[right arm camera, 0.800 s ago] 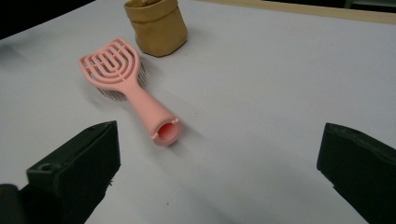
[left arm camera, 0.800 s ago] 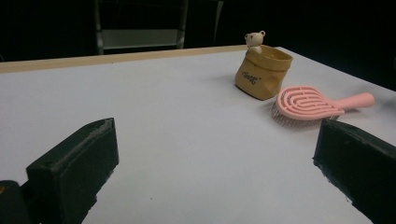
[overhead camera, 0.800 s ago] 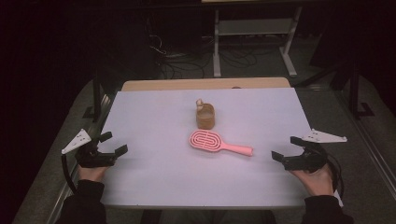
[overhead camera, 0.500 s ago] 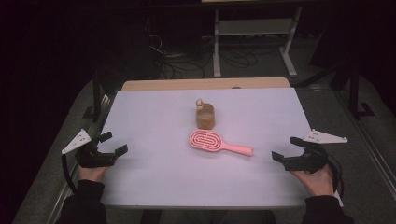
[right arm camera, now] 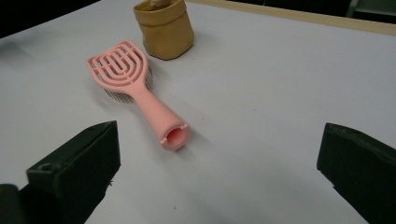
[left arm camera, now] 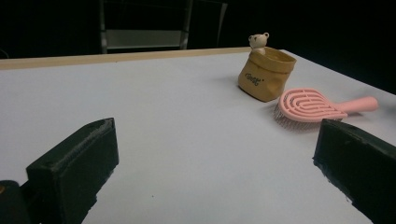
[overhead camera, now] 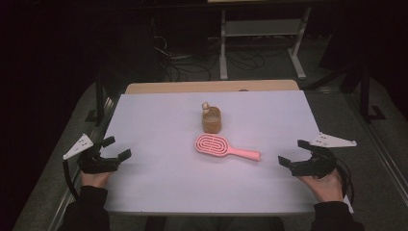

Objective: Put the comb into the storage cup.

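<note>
Waiting at the table's [overhead camera: 159,192] near corners: left gripper [overhead camera: 111,150] and right gripper [overhead camera: 293,155] both spread wide, empty. Brush [overhead camera: 226,147] lying mid-table, bristles down, handle toward the right edge, just in front of the pouch [overhead camera: 211,120]. Likely before the first reach; next, closing on the handle.

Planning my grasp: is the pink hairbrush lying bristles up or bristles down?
Bristles down. The pink hairbrush lies flat on the white table, its slotted back facing up, bristles showing beneath the head's edge.
</note>
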### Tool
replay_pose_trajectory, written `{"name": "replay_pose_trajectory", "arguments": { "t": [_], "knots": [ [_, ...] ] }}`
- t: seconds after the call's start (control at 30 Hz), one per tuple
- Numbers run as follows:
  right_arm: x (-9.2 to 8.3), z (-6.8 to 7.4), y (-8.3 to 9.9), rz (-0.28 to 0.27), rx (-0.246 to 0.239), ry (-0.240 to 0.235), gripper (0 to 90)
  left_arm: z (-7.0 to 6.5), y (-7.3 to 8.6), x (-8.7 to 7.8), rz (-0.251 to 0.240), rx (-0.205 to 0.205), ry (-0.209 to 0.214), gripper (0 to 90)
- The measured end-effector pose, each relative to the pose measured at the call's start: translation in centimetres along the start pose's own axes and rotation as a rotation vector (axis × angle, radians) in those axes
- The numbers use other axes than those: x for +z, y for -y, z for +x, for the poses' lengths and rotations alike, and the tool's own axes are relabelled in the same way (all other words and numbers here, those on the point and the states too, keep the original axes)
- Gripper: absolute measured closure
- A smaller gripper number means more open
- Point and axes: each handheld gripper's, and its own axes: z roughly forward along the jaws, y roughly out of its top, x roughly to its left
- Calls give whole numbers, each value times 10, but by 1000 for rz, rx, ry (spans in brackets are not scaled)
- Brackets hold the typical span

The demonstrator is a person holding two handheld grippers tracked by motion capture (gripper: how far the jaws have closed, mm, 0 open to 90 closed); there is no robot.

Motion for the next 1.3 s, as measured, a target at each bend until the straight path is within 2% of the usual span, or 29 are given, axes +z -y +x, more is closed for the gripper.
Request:
{"name": "replay_pose_trajectory", "arguments": {
  "t": [0.17, 0.4, 0.53, 0.87, 1.3],
  "knots": [
    [2, 3, -2, 15, -16, 4, 0, 0, 0, -1, -5, -5, -4, 0],
    [5, 9, -11, 66, -35, 14, 0, 1, 0, 0, -3, -1, -15, 0],
    [10, 14, -19, 101, -68, 0, 0, 1, 0, 0, -4, -2, -14, 0],
    [14, 21, -37, 150, -112, -11, 0, 1, 0, -1, -16, -10, -18, 0],
    [22, 26, -50, 202, -162, -27, 0, 2, 0, 0, -6, -6, -12, 0]
  ]
}}
